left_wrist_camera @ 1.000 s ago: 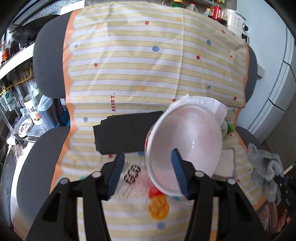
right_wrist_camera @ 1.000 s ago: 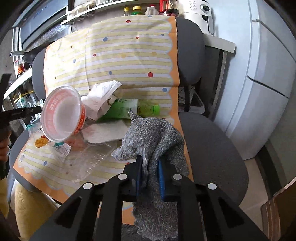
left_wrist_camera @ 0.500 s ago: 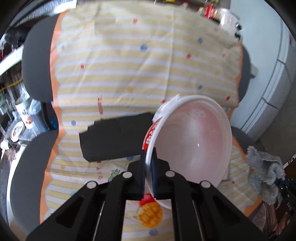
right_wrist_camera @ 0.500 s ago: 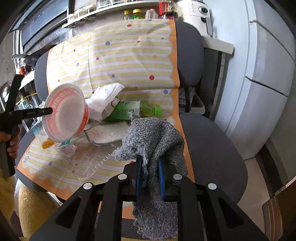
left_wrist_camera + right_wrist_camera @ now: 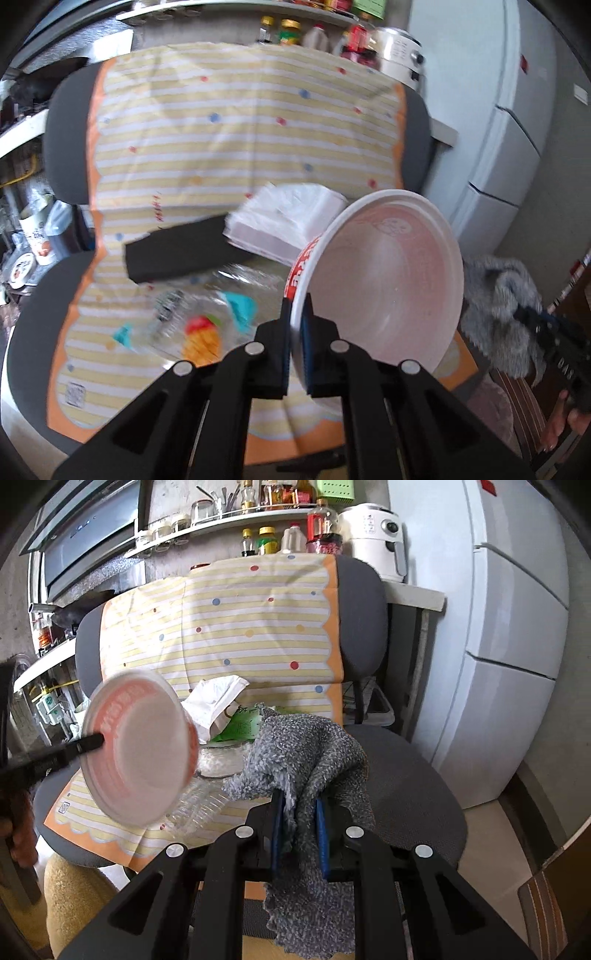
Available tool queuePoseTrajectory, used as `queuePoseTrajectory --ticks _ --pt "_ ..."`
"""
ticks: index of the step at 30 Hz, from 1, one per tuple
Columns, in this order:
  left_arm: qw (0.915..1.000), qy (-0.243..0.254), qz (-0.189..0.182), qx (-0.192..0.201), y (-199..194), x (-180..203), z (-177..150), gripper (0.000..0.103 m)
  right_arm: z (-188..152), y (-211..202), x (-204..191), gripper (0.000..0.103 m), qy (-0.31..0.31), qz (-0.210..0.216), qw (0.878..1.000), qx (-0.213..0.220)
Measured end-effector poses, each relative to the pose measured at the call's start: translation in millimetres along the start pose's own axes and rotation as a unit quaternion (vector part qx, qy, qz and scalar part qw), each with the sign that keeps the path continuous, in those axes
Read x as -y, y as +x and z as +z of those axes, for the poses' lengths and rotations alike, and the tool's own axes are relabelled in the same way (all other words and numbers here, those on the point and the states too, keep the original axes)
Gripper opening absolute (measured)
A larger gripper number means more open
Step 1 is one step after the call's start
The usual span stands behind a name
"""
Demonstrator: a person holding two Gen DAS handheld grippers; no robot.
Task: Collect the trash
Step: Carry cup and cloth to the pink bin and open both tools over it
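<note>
My left gripper (image 5: pixel 295 325) is shut on the rim of an empty red-and-white paper noodle bowl (image 5: pixel 384 280) and holds it in the air above the chair seat; the bowl also shows in the right wrist view (image 5: pixel 136 749). My right gripper (image 5: pixel 297 812) is shut on a grey fuzzy cloth (image 5: pixel 306 746) that hangs down from it. On the seat lie a white plastic bag (image 5: pixel 288 218), a black flat pack (image 5: pixel 177 251), a clear snack wrapper (image 5: pixel 199 325), a green bottle (image 5: pixel 240 727) and a clear plastic tray (image 5: pixel 199 805).
The trash lies on a grey office chair (image 5: pixel 402 775) draped with a yellow striped cloth (image 5: pixel 229 136). A white fridge (image 5: pixel 517 646) stands to the right. A shelf with bottles (image 5: pixel 277 539) and a counter are behind the chair.
My left gripper closed on the bowl's rim, lifted it off the seat and pulled back. The right gripper also drew back and up, still holding the grey cloth.
</note>
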State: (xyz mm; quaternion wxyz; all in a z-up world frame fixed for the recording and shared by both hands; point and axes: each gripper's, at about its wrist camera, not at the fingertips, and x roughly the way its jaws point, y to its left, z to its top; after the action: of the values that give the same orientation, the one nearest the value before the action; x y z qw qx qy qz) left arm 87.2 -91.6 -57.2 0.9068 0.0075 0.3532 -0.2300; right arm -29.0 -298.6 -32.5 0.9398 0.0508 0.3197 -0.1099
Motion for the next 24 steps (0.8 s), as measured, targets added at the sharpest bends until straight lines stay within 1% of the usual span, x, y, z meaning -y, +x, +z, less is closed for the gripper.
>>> queuePoseTrajectory --ticks 6,9,12,13,17,19,22,24 --pt "0.9983 0.029 -0.045 -0.021 10 38 -17 0.004 -13 -26 21 0.017 0.018 -0.043 0.999 0.0" --pt "0.996 0.048 -0.07 -0.028 14 62 -22 0.004 -24 -43 43 0.017 0.036 -0.076 0.996 -0.002" --pt "0.9919 0.072 -0.098 -0.035 19 93 -26 0.004 -34 -59 66 0.017 0.057 -0.107 0.993 -0.001" --pt "0.9905 0.079 -0.106 -0.038 20 101 -28 0.004 -40 -68 77 0.017 0.068 -0.124 0.99 -0.001" --pt "0.978 0.13 -0.156 -0.049 25 155 -37 0.004 -62 -95 110 0.017 0.1 -0.172 0.98 -0.003" --pt "0.9686 0.158 -0.183 -0.058 29 187 -45 0.004 -74 -109 125 0.017 0.114 -0.196 0.974 -0.004" --pt "0.955 0.192 -0.213 -0.075 35 226 -59 0.004 -93 -127 149 0.017 0.142 -0.228 0.963 -0.006" --pt "0.9423 0.22 -0.236 -0.091 42 257 -75 0.004 -107 -137 166 0.017 0.161 -0.246 0.956 -0.009"
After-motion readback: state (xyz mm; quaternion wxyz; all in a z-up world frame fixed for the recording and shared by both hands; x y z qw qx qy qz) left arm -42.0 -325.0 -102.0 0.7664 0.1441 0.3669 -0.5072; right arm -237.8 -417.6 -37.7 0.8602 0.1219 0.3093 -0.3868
